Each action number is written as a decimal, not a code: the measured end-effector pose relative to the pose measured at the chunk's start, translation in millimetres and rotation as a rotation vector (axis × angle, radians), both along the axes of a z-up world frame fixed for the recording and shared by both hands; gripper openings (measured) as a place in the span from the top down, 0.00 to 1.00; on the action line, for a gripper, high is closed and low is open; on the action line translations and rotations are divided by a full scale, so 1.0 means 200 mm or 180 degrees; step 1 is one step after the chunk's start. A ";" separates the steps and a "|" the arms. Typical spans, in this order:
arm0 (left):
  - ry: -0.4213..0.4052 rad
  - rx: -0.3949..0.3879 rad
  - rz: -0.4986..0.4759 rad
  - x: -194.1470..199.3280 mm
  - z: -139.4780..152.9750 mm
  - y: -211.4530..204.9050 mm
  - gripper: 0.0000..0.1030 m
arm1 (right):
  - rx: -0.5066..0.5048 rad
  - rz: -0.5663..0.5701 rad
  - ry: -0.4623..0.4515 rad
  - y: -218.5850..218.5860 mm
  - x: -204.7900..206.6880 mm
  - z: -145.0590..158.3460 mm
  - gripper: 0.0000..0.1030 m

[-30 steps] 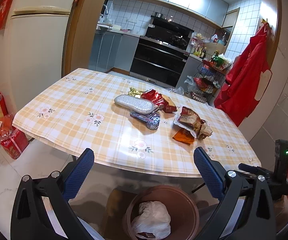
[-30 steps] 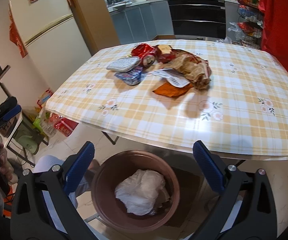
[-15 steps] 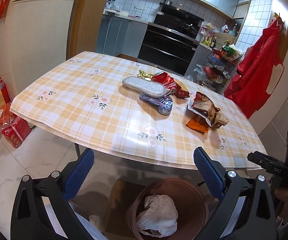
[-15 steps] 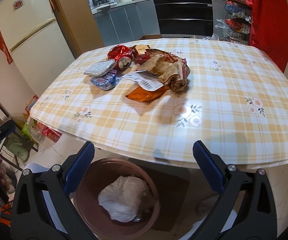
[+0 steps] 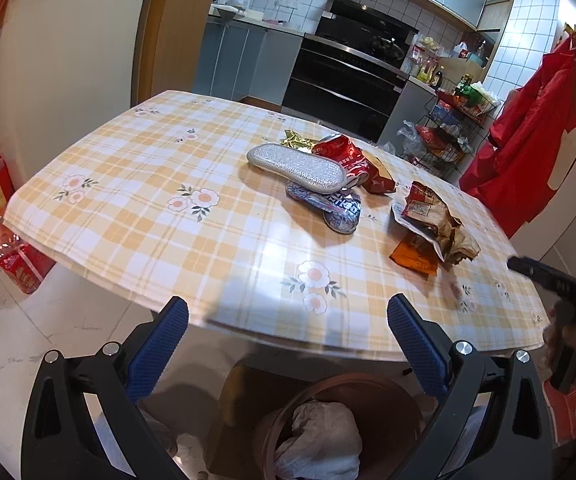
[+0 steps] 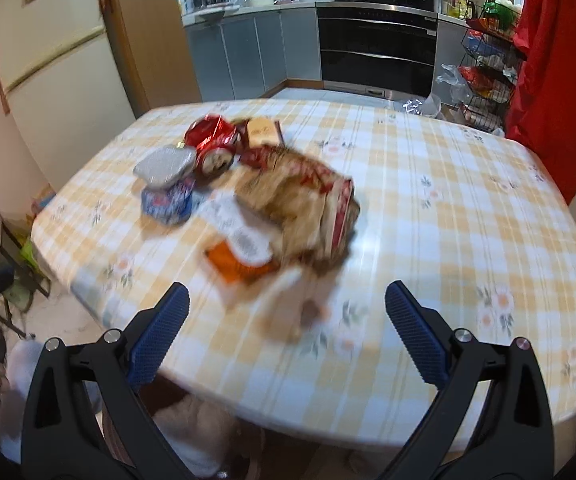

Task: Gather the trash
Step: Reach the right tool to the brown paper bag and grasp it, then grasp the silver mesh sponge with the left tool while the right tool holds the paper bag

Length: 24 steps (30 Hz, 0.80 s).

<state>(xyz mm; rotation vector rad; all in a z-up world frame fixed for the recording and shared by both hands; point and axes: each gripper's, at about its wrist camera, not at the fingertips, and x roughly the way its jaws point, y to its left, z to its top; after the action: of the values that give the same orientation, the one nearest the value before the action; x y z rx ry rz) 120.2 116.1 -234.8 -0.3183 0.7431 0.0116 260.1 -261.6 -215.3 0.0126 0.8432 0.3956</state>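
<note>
Trash lies in a heap on the checked tablecloth (image 5: 135,184): a silver pouch (image 5: 296,168), a crushed red can (image 5: 342,152), a blue wrapper (image 5: 328,206), a crumpled brown bag (image 5: 436,220) and an orange wrapper (image 5: 414,258). A brown bin (image 5: 328,428) with white crumpled plastic inside stands below the table's near edge. My left gripper (image 5: 285,344) hangs open over the bin, holding nothing. My right gripper (image 6: 285,340) is open too, above the table's near edge, with the blurred brown bag (image 6: 308,200) and orange wrapper (image 6: 235,264) just ahead of it.
A cream fridge (image 5: 75,52) stands at the left, kitchen cabinets and a black oven (image 5: 348,76) behind. A wire rack (image 5: 452,120) and hanging red garments (image 5: 528,140) are at the right. Red bags (image 5: 15,264) sit on the floor at the left.
Both grippers have risen and moved forward toward the table. The right one has left the bin and now hangs over the table edge near the trash; its view is motion-blurred.
</note>
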 end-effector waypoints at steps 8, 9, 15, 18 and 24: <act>0.0049 -0.0001 -0.0067 0.15 -0.02 -0.04 0.06 | 0.0101 -0.0212 0.0287 0.02 0.45 -0.19 0.14; 0.0050 -0.0002 -0.0076 0.15 -0.03 -0.04 0.06 | 0.0064 -0.0194 0.0342 0.02 0.48 -0.22 0.14; 0.0176 0.0019 -0.0111 0.19 -0.09 -0.06 0.06 | -0.0005 -0.0086 0.0614 0.04 0.57 -0.37 0.20; 0.0212 -0.0049 -0.0109 0.21 -0.11 -0.06 0.06 | 0.0000 -0.0061 0.0645 0.03 0.58 -0.40 0.25; 0.0228 -0.0028 -0.0204 0.23 -0.11 -0.09 0.06 | 0.0057 -0.0100 0.0577 0.00 0.54 -0.38 0.53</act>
<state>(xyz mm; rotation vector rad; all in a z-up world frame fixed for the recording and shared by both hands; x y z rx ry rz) 166.5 97.2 -257.2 -0.3035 0.8244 -0.0409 368.2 -260.7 -290.9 0.0791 1.0169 0.3760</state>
